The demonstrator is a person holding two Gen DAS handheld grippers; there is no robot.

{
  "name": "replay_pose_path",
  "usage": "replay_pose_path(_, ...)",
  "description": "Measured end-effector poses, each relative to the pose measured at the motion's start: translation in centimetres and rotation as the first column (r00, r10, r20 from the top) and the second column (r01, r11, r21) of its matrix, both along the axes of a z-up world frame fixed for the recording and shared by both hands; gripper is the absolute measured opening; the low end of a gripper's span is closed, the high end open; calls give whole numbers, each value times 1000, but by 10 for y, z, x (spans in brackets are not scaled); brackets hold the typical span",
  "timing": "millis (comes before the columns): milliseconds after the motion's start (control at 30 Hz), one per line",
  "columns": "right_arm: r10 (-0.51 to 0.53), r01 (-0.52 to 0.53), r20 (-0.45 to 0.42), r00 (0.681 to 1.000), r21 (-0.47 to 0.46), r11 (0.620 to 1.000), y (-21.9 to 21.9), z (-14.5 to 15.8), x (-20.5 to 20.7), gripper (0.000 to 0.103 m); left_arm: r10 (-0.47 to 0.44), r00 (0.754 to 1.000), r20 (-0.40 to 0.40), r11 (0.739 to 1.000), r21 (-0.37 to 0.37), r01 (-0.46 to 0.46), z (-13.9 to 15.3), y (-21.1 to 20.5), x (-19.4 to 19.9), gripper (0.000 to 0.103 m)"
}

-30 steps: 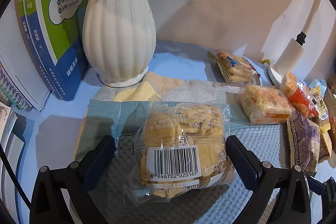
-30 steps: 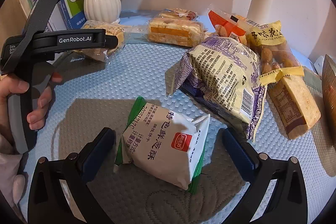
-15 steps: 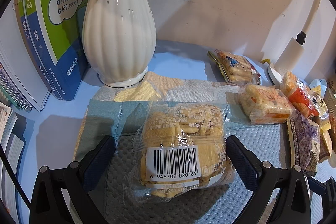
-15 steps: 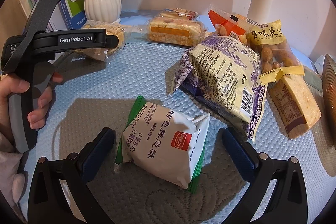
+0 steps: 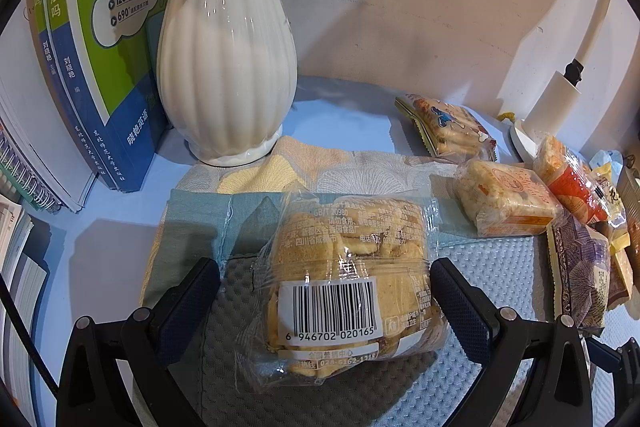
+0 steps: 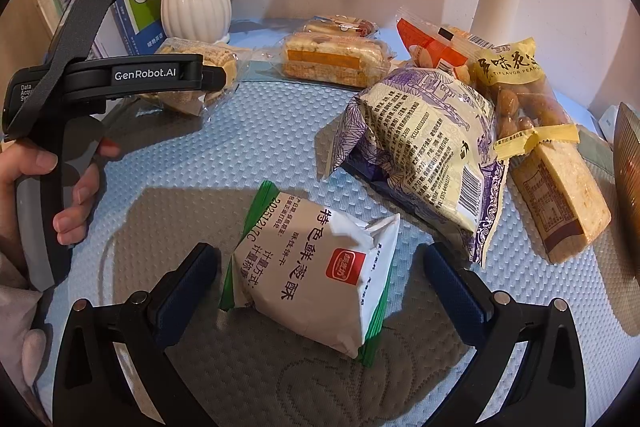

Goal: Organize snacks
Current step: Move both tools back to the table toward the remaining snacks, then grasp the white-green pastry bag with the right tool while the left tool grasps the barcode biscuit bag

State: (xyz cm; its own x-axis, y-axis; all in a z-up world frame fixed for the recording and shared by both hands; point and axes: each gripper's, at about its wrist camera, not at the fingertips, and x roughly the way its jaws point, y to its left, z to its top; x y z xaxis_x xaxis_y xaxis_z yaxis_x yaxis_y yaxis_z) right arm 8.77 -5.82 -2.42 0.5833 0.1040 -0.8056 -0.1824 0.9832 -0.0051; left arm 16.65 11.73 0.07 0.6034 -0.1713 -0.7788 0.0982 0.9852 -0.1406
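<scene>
The left gripper (image 5: pixel 326 291) sits spread wide around a clear biscuit pack (image 5: pixel 344 291) on the mat (image 5: pixel 500 255), a white vase (image 5: pixel 228 67) behind.

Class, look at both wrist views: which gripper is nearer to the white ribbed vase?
Left. The left gripper straddles a clear cookie pack just in front of the white ribbed vase; the right gripper sits across the mat, around a white-and-green packet.

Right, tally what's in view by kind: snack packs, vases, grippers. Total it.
Snack packs: 8 (white-green pack, biscuit pack, orange cake, cartoon pack, red-orange pack, purple bag, peanut bag, tan bar)
White vase: 1
Grippers: 2 (left gripper, right gripper)
Total: 11
</scene>
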Motion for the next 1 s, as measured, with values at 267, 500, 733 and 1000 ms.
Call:
replay_pose_path(267, 1, -1, 15, 1000, 29, 1000, -2, 1, -8, 103, 0, 1000, 0, 1000, 1, 0, 0, -1, 1, 103)
replay_pose_path(500, 44, -50, 64, 997, 102, 994, -8, 10, -21, 59, 2, 1000, 4, 1000, 2, -2, 0, -1, -1, 100)
replay_pose_path(733, 104, -118, 97, 990, 155, 981, -9, 18, -33, 58, -58, 996, 73, 996, -66, 63, 5, -1, -10, 57)
replay_pose_path(1000, 109, -149, 211, 971, 182, 972, -15, 34, -52, 58, -45, 995, 88, 993, -104, 54, 8, 8, -13, 57)
